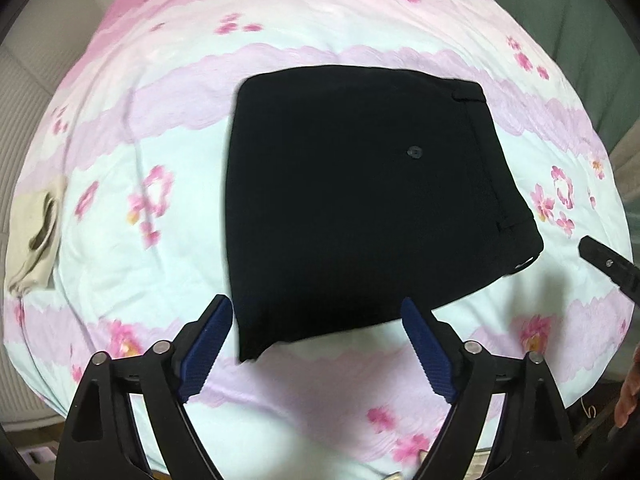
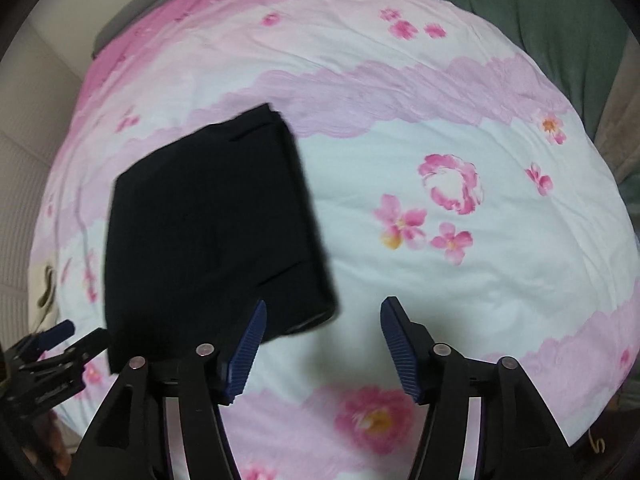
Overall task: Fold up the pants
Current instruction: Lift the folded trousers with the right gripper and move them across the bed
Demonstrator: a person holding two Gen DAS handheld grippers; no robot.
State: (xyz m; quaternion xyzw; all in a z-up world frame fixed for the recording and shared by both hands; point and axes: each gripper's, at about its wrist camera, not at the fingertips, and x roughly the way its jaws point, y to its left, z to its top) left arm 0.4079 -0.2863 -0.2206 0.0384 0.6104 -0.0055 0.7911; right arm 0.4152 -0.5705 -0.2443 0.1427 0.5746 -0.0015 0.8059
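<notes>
1. The black pants (image 1: 352, 208) lie folded into a compact, roughly square bundle on the floral bedspread (image 1: 168, 128), flat and held by nobody.
2. On the bundle's top face, the waistband runs down the right-hand edge in the left wrist view, with a belt loop (image 1: 468, 97) at its far end and a small dark button (image 1: 415, 152) just inside the band.
3. Left gripper (image 1: 318, 312): jaws spread wide, blue ribbed pads (image 1: 204, 356) clear of the cloth. It hangs above the pants' near edge, and nothing is pinched between the fingers.
4. Right gripper (image 2: 323, 312): also released, jaws parted with bare bedspread showing between them. Its left pad (image 2: 246, 354) sits in line with the pants' near right corner, though I cannot tell if it brushes the fabric.
5. From the right wrist view the pants (image 2: 208, 232) sit to the left of that gripper, and the left gripper (image 2: 60, 340) peeks in just beside the bundle's near left corner.
6. From the left wrist view the tip of the right gripper (image 1: 608, 264) juts in just off the pants' right corner, apart from the cloth.
7. Well to the left of the pants, at the bedspread's edge, lies a beige garment (image 1: 36, 240), crumpled.
8. Beyond the pants' far right side hangs a green curtain (image 2: 540, 20), past the bed's edge.
</notes>
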